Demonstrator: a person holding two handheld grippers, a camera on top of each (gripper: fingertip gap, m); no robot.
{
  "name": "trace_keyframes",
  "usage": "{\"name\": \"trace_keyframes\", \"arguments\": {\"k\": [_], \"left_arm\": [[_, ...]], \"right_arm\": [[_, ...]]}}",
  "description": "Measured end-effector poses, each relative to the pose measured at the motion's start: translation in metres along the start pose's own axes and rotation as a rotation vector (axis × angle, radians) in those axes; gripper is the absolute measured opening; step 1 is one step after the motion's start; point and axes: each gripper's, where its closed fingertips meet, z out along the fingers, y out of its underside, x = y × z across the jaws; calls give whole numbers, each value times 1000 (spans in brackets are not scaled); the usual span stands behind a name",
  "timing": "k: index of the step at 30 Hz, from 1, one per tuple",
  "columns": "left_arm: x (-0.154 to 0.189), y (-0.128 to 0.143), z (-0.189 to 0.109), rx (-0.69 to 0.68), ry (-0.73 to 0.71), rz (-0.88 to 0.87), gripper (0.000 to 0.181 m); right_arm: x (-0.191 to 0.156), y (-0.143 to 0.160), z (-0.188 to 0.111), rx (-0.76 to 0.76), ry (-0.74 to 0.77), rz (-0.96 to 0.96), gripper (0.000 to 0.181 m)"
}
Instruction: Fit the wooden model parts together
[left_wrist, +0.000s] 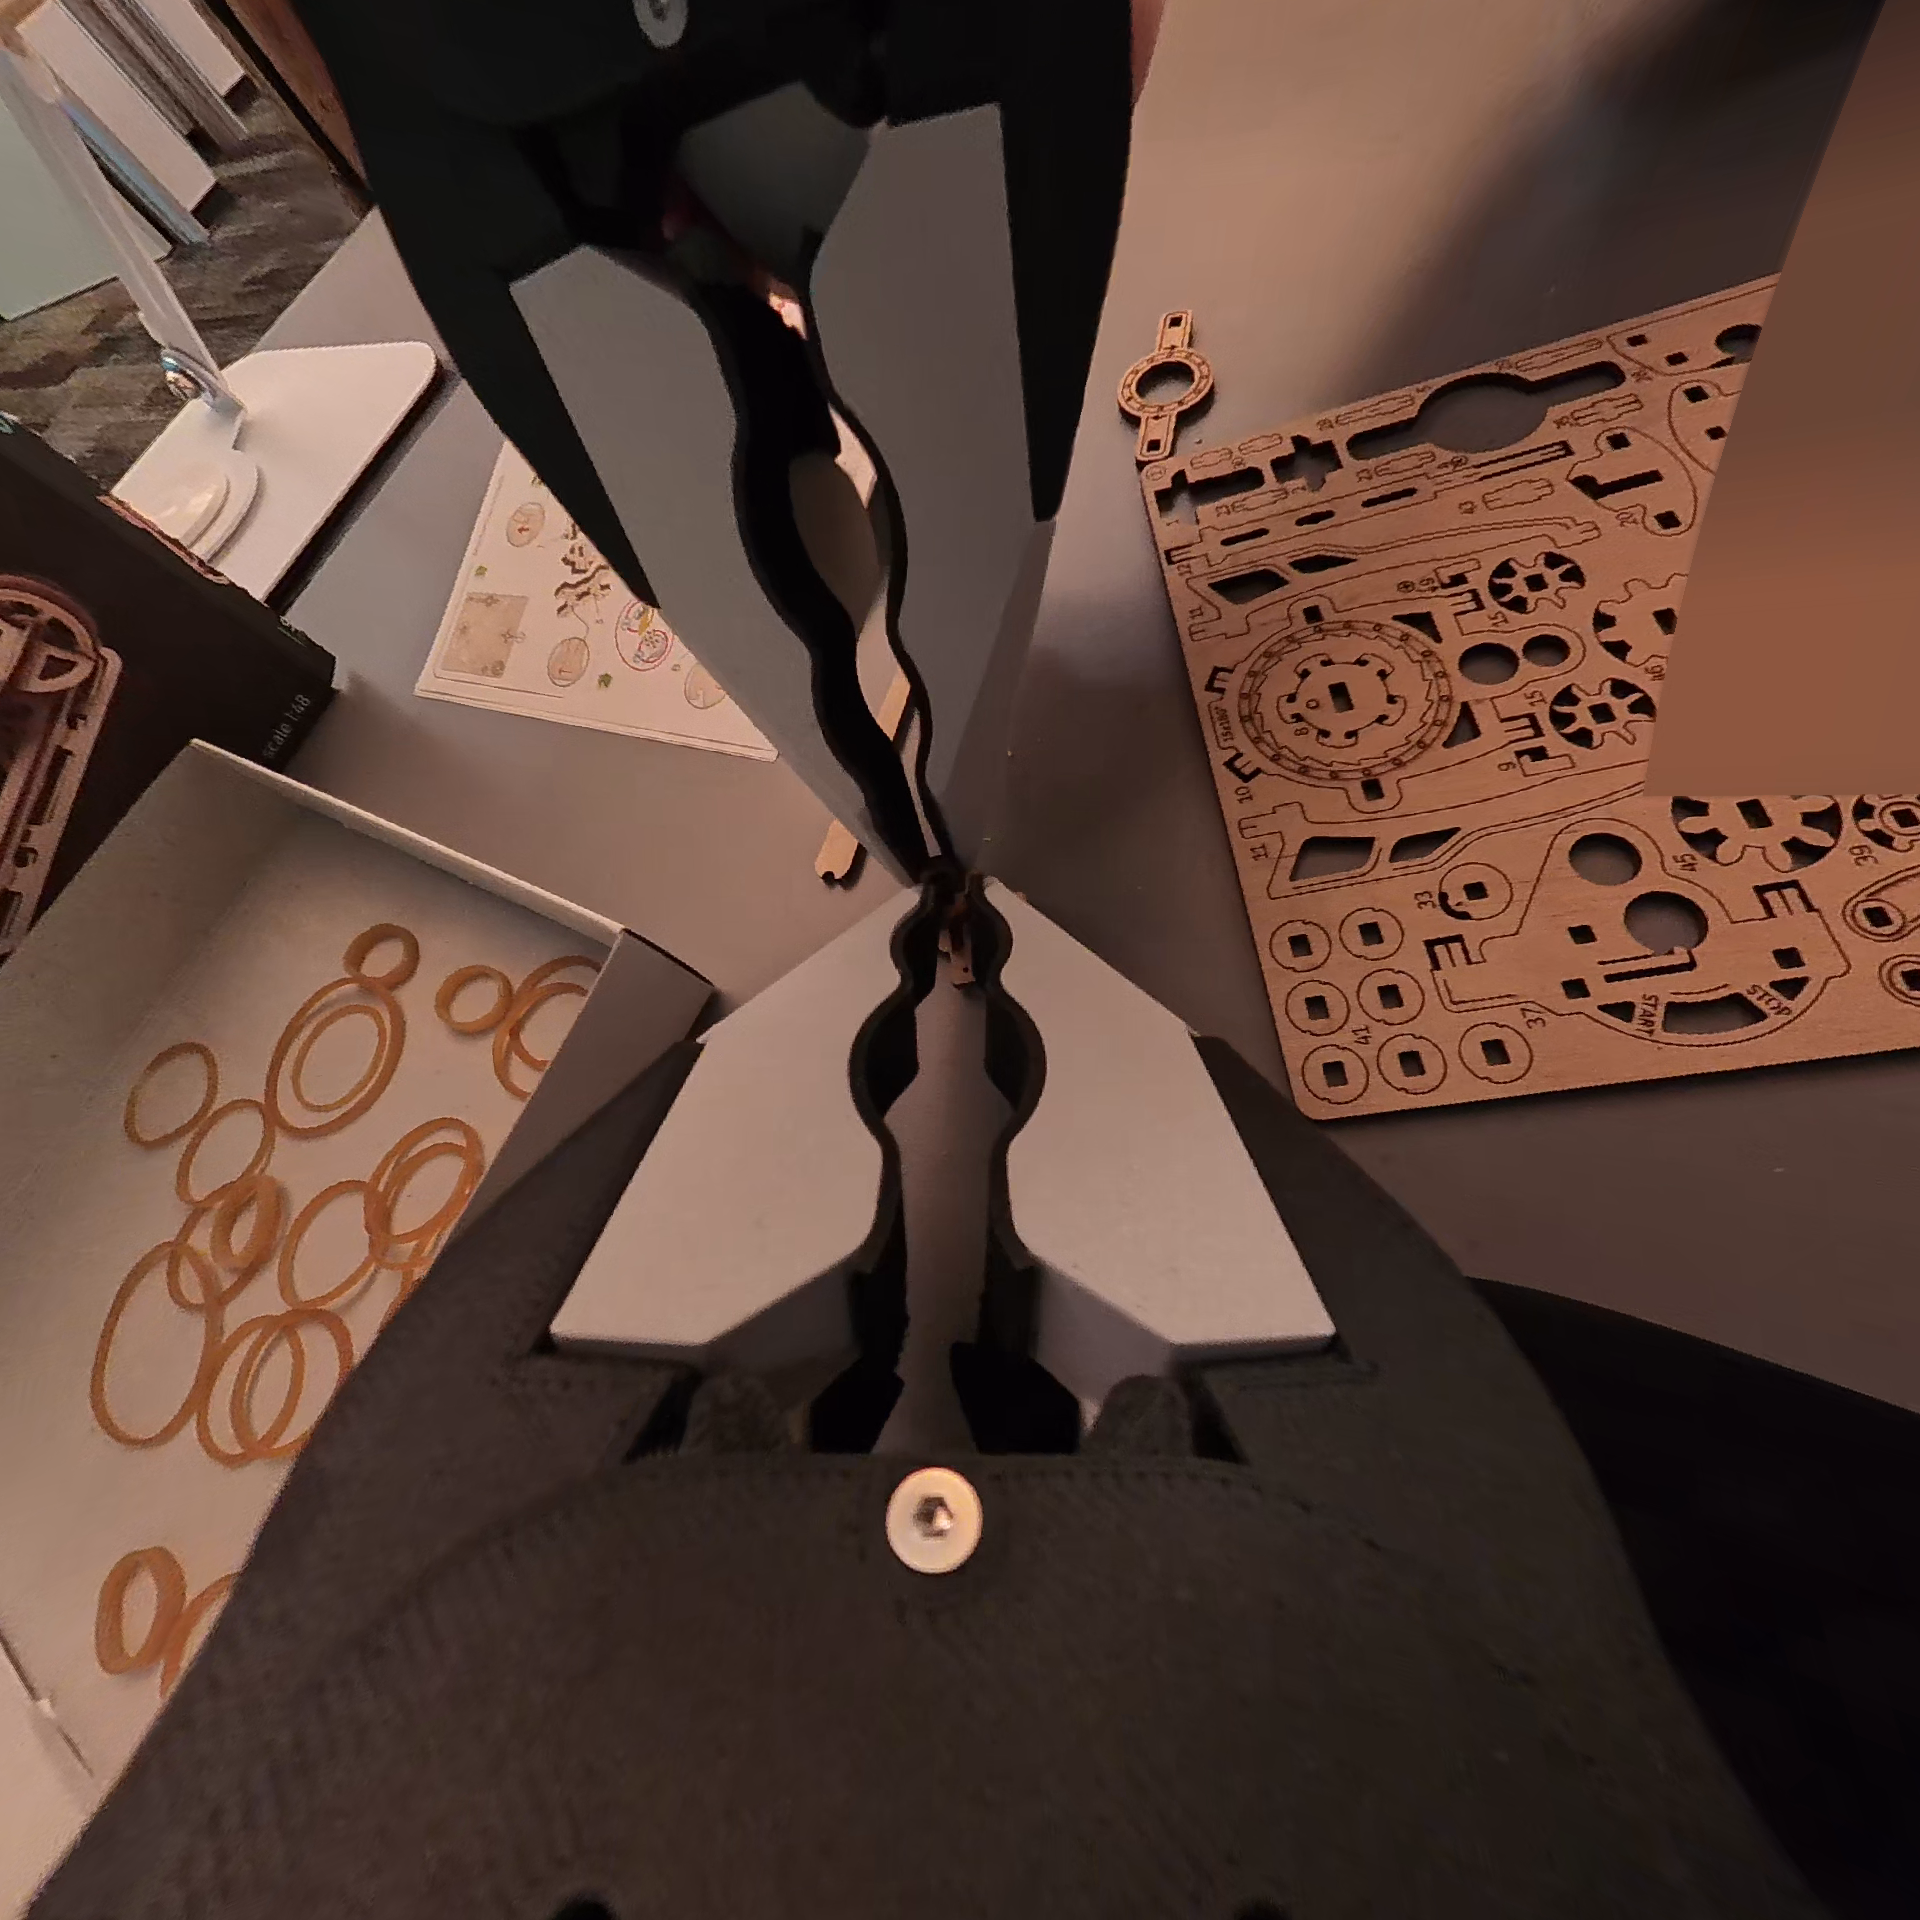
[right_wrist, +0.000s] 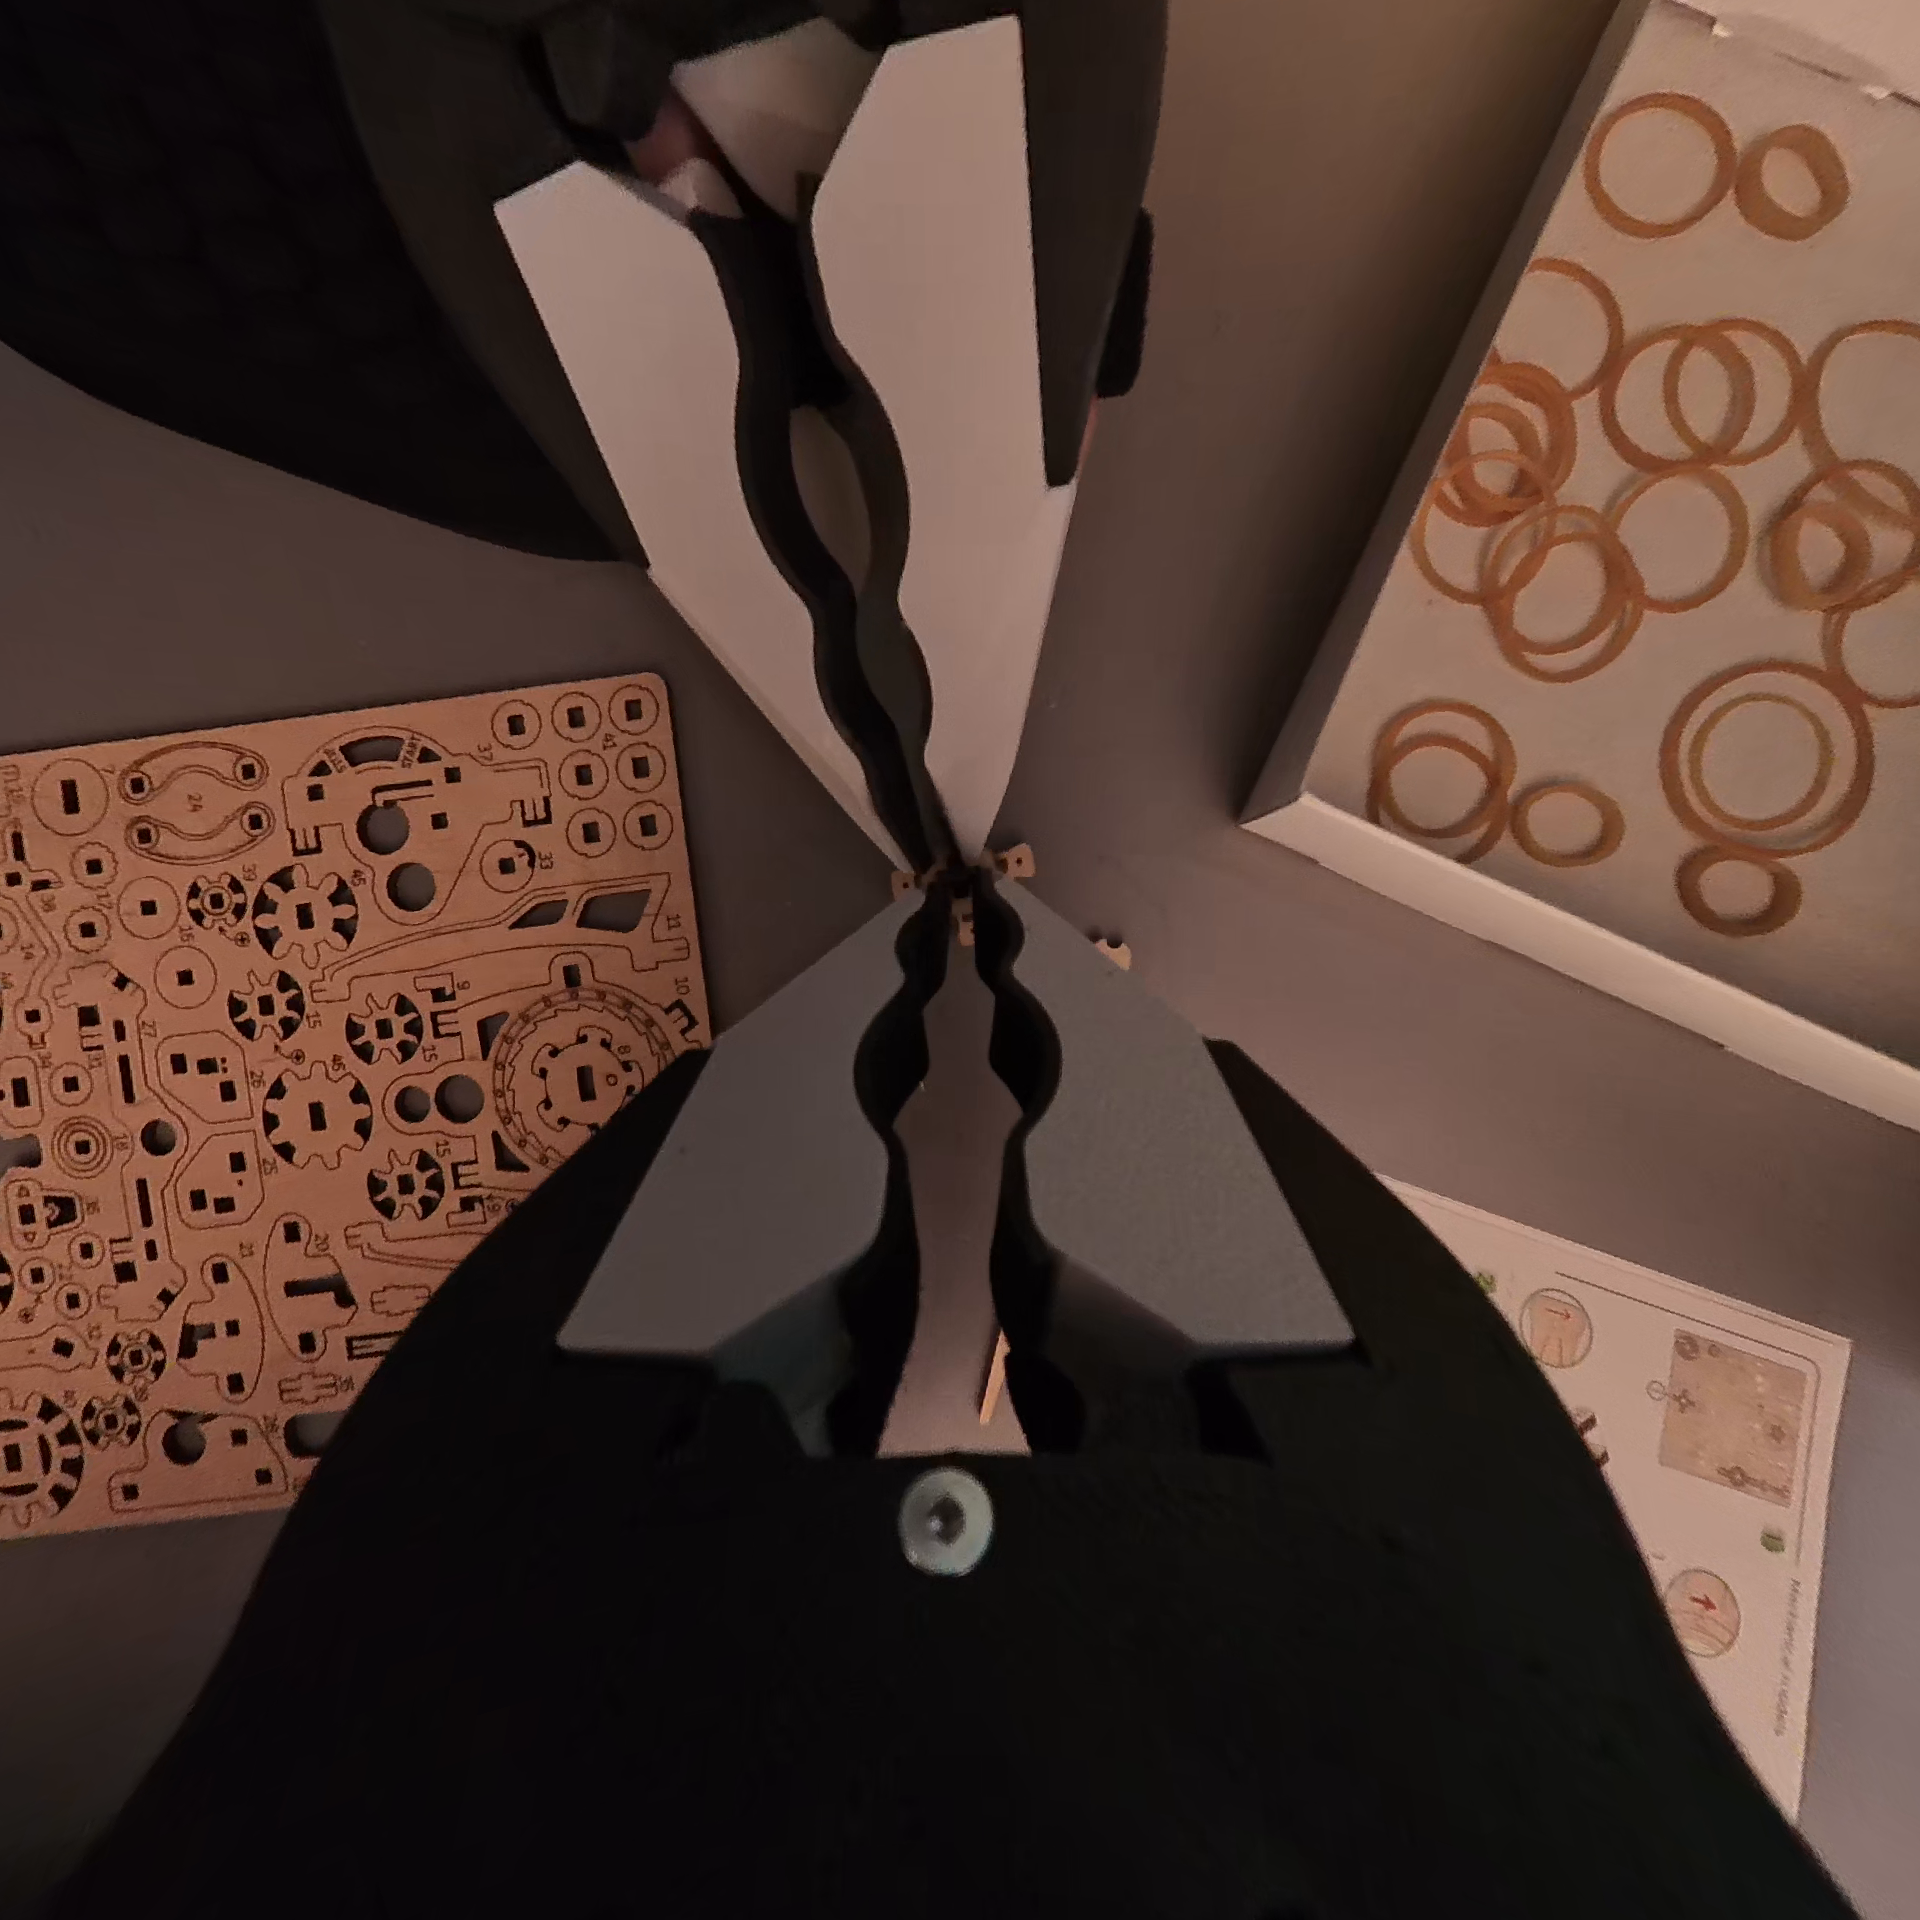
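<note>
Two small wooden parts (right_wrist: 961, 883) meet tip to tip at frame centre, thin, light and likely brittle, best pinched by their flat faces near the joint. Right gripper (right_wrist: 951, 904) rises from 6 o'clock, pinching one; left gripper (left_wrist: 951, 920) pinches the other. Wooden sheet (right_wrist: 312, 1039) lies at 9 o'clock, rubber bands (right_wrist: 1662, 520) at 2.

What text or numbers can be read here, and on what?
I won't copy out the writing itself. These things bear it:
wooden parts sheet: engraved numbers and a few short words, sharp enough to read.
dark box: a small line of print along its side edge.
instruction sheet: drawings plus print, too small and blurred to read.
</note>
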Motion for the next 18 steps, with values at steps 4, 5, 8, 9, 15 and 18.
{"name": "trace_keyframes", "arguments": {"k": [4,5,8,9,15,18], "left_arm": [[0,0,0,0,-3,6,3],[0,0,0,0,-5,8,3],[0,0,0,1,-20,34,3],[0,0,0,2,-31,50,3],[-1,0,-5,9,-89,111,15],[2,-1,-9,14,-60,89,14]], "right_arm": [[0,0,0,3,2,-8,4],[0,0,0,8,-2,-5,4],[0,-1,0,6,6,-29,4],[0,-1,0,10,8,-44,4],[1,-6,-5,36,0,-64,10],[0,-7,-12,63,-12,-69,9]]}}
